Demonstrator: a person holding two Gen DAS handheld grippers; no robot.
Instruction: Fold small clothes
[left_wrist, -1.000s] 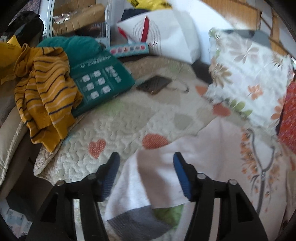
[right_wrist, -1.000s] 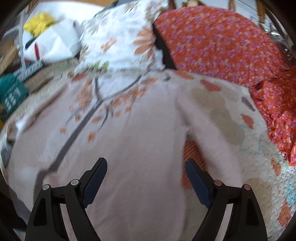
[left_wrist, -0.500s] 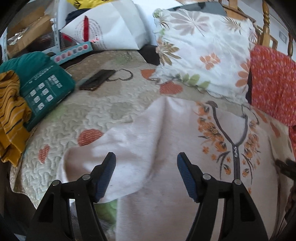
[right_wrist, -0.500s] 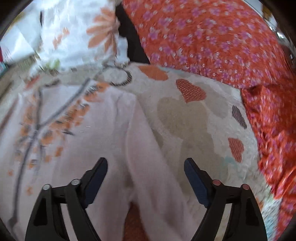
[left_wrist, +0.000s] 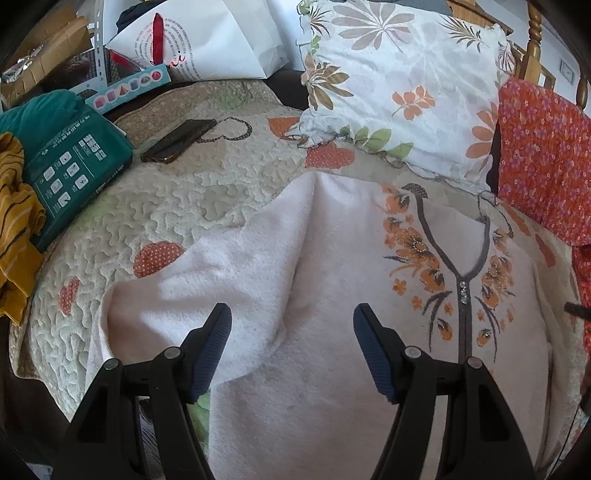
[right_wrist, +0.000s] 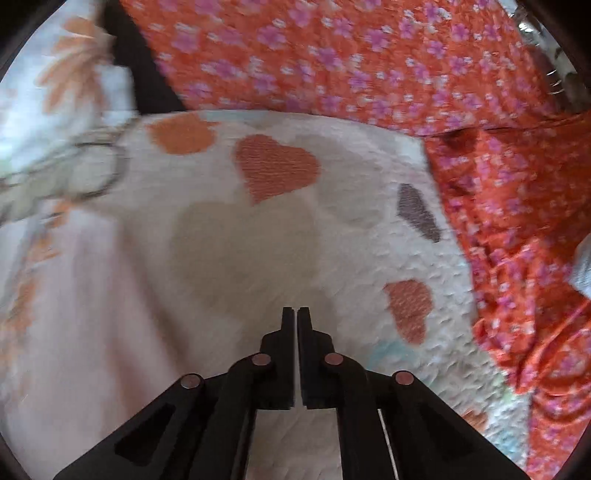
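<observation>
A pale pink top (left_wrist: 332, 258) with orange flowers and a grey placket lies spread on the heart-patterned quilt (left_wrist: 166, 206). Its left sleeve is folded in a loose ridge. My left gripper (left_wrist: 291, 314) hovers open over that sleeve and shoulder area, with cloth below the fingers but nothing pinched. In the blurred right wrist view the top (right_wrist: 74, 295) fills the left side. My right gripper (right_wrist: 296, 310) is over bare quilt (right_wrist: 258, 240) to the right of the top. Its jaws are closing and stand almost together with nothing between them.
A floral pillow (left_wrist: 399, 85) and orange-red flowered bedding (right_wrist: 369, 55) border the far and right sides. On the left lie a teal box (left_wrist: 74, 166), a dark phone (left_wrist: 177, 142) and a mustard striped garment (left_wrist: 14, 221). A white paper bag (left_wrist: 207, 40) stands behind.
The left gripper swung right from the quilt's left edge to above the top's sleeve. The right gripper slid right off the top onto bare quilt, and its wide jaws came together.
</observation>
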